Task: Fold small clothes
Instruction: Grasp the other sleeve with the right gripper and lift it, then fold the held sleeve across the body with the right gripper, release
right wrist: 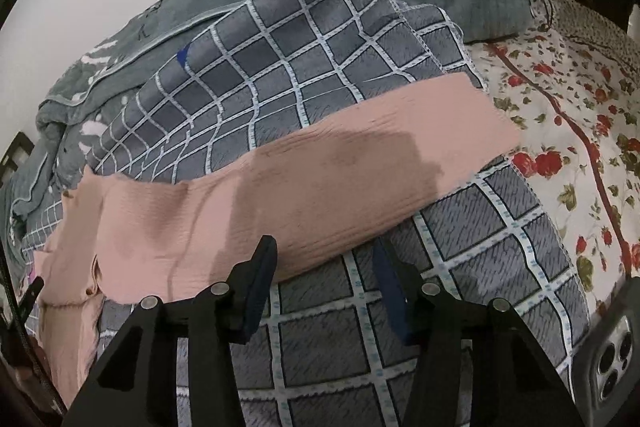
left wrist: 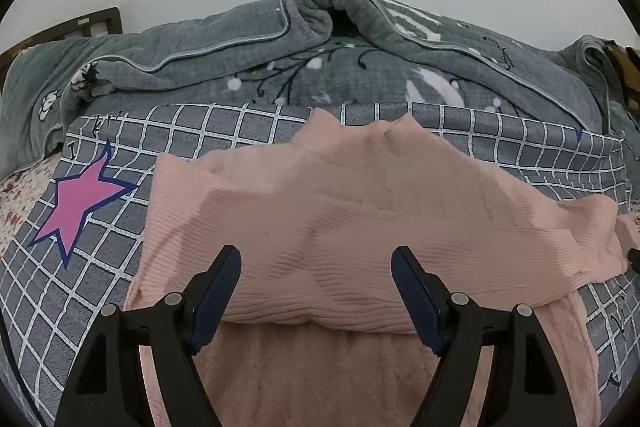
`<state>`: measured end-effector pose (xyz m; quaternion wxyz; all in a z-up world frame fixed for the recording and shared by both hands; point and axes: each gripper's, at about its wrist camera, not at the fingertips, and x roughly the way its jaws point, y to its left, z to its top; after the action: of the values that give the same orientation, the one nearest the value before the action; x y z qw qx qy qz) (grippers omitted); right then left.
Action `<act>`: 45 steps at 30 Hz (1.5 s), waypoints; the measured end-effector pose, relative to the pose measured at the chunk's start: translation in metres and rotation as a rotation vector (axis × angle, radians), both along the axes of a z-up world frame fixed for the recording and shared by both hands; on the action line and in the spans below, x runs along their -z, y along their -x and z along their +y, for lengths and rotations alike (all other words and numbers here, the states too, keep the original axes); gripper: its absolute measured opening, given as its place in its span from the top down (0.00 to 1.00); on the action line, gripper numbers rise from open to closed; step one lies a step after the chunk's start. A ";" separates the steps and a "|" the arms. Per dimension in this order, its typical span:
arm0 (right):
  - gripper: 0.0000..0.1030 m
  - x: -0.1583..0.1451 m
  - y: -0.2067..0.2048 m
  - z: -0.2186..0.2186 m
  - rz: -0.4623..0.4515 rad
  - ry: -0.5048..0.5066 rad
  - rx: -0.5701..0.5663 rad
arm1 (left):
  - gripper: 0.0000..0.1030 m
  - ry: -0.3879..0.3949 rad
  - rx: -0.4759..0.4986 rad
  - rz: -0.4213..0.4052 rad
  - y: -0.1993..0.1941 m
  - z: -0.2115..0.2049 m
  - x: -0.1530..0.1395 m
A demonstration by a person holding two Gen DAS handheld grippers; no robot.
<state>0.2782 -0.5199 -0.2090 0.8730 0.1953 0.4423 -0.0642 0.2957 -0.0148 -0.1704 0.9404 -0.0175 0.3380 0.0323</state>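
Note:
A pink ribbed knit sweater (left wrist: 340,219) lies on a grey blanket with a white grid (left wrist: 100,287). Its body is partly folded, with the collar toward the far side. My left gripper (left wrist: 316,255) hovers just over the near part of the sweater, its jaws wide apart and open, with nothing pressed between the pads. In the right wrist view, one long pink sleeve (right wrist: 320,179) stretches across the grid blanket (right wrist: 320,67). My right gripper (right wrist: 324,245) sits at the sleeve's near edge, and the cloth edge runs between the fingertips. The pads stand apart from it, so the gripper is open.
A rumpled grey quilt (left wrist: 280,59) is piled along the far side of the bed. To the right lies a white sheet with red flowers (right wrist: 560,127). A phone (right wrist: 612,359) rests at the right near corner. A pink star (left wrist: 80,203) marks the blanket's left.

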 end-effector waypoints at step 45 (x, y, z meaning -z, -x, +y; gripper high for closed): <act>0.86 -0.073 -0.028 0.520 -0.228 0.262 -0.726 | 0.25 0.030 -0.354 -0.018 0.054 0.233 -0.012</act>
<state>0.3066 0.0000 -0.1364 0.8999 -0.0805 0.3710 0.2145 0.2418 0.2187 -0.1580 0.9227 -0.0909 0.3218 0.1921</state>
